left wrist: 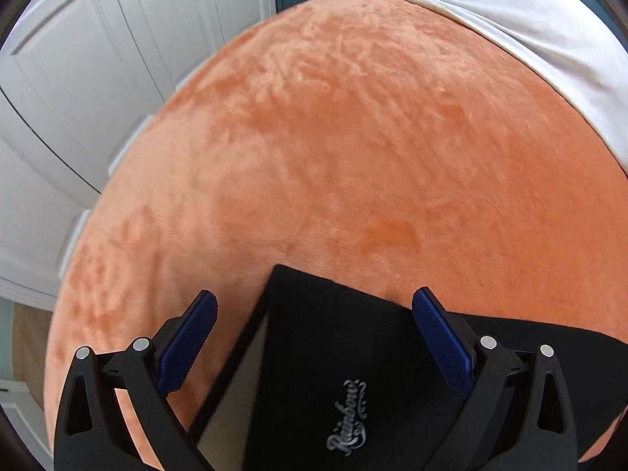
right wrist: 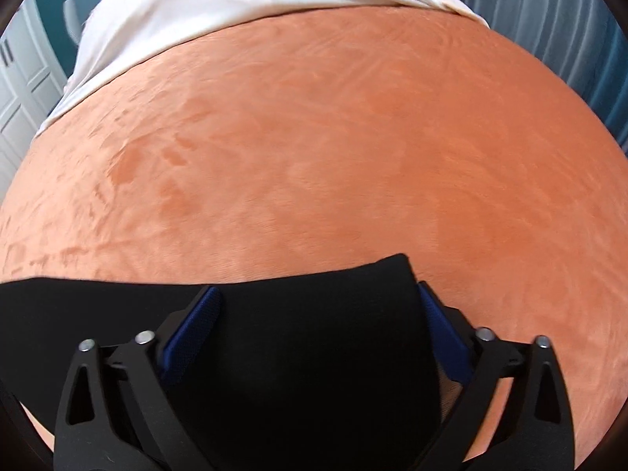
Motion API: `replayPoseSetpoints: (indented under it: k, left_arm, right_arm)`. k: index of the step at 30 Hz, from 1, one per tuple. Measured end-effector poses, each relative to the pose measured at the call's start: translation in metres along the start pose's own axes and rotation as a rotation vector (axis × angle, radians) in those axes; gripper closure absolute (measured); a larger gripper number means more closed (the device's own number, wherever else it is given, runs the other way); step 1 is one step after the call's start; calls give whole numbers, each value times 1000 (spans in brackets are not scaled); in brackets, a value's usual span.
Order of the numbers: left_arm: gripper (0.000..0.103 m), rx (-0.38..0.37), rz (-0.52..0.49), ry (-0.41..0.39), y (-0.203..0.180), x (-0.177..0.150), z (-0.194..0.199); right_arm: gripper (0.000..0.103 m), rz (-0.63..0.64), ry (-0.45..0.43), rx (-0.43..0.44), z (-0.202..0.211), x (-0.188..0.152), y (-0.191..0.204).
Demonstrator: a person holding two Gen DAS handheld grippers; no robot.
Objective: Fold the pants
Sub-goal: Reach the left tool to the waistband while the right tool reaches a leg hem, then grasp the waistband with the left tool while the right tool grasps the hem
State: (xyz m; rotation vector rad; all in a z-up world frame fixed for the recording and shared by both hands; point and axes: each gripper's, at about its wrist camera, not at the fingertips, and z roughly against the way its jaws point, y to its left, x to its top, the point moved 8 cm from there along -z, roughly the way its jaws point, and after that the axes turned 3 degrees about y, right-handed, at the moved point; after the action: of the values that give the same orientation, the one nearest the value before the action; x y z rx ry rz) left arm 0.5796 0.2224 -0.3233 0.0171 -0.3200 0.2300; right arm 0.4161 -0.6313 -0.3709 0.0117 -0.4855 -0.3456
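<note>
Pants of black cloth [left wrist: 333, 353] lie at the six o'clock edge of a plush orange blanket [left wrist: 353, 137] that covers the bed. In the left wrist view one squared corner points toward twelve o'clock, and a silver script logo [left wrist: 347, 418] sits on the cloth near six o'clock. The left gripper [left wrist: 314, 306] hangs above that corner with its blue ribbed pads [left wrist: 188, 341] spread wide, apart from the cloth and gripping nothing. In the right wrist view the pants [right wrist: 298, 353] run in a band from nine o'clock to a rounded end at centre. The right gripper [right wrist: 318, 294] straddles that end, jaws wide; the cloth lies between the pads, though whether they press on it cannot be told. White sheet [right wrist: 196, 0] lies at twelve o'clock, white panelled doors [left wrist: 78, 98] at nine o'clock.
</note>
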Motion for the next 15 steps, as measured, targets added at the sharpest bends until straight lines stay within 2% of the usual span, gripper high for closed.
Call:
replayPoseSetpoints:
  k: [1, 2, 4, 5, 6, 7, 9, 11, 15]
  left_arm:
    - [5, -4, -14, 8, -5, 0, -4]
    - [7, 7, -48, 14, -12, 2, -8]
    - [14, 51, -112, 20, -24, 2, -15]
    - [23, 81, -147, 11, -31, 1, -16]
    - [37, 78, -165, 2, -36, 1, -13]
    - [46, 57, -167, 5, -37, 0, -11]
    - [76, 3, -143, 22, -39, -3, -2]
    - [81, -49, -130, 25, -40, -7, 11]
    - [83, -116, -145, -35, -48, -16, 54]
  right_arm:
    - [25, 0, -2, 19, 1, -1, 3]
    - [42, -1, -6, 39, 4, -2, 6]
    - [60, 3, -3, 39, 8, -1, 8]
    - [76, 6, 0, 55, 10, -1, 11]
    - [86, 14, 1, 63, 14, -1, 16]
    - [88, 25, -1, 55, 17, 0, 20]
    - [91, 40, -12, 47, 25, -1, 25]
    - [91, 38, -34, 50, 34, 3, 28]
    - [91, 32, -81, 64, 70, 8, 27]
